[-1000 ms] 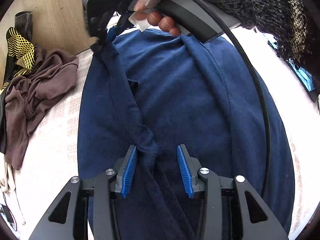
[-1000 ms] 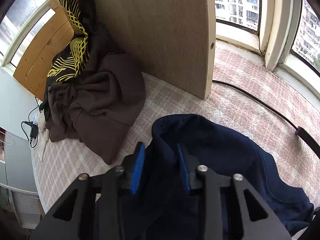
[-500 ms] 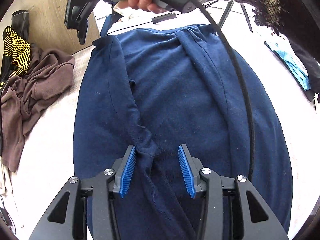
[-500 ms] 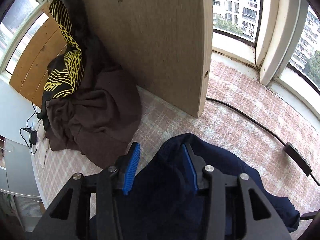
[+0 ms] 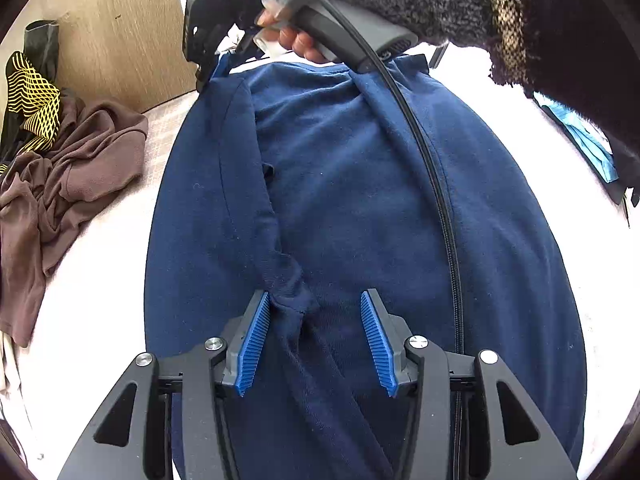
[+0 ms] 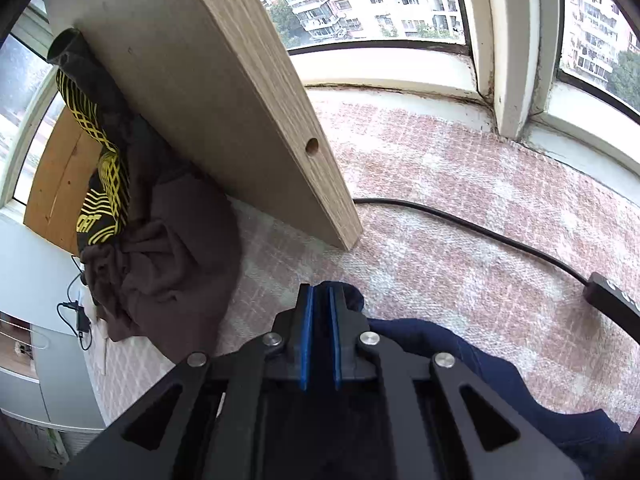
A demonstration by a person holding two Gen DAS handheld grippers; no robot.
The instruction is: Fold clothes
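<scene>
A navy blue garment [image 5: 352, 184] lies spread out lengthwise in the left wrist view. My left gripper [image 5: 316, 312] is open over its near end, a bunched fold of the fabric lying against the left pad. My right gripper [image 6: 320, 300] is shut on the garment's far edge [image 6: 472, 356]; it also shows in the left wrist view [image 5: 218, 68] at the garment's far left corner, held by a hand in a knit sleeve. A black cable [image 5: 432, 176] runs across the garment.
A brown garment [image 5: 60, 184] and a black-and-yellow one [image 5: 34, 100] lie heaped at the left against a leaning wooden board [image 6: 224, 92]. A black cable [image 6: 480, 232] crosses the pink checked surface [image 6: 460, 184] below the windows. A blue item [image 5: 584, 136] lies at the right.
My right gripper has closed from open onto the navy garment's far edge. The left gripper has stayed open over the near end.
</scene>
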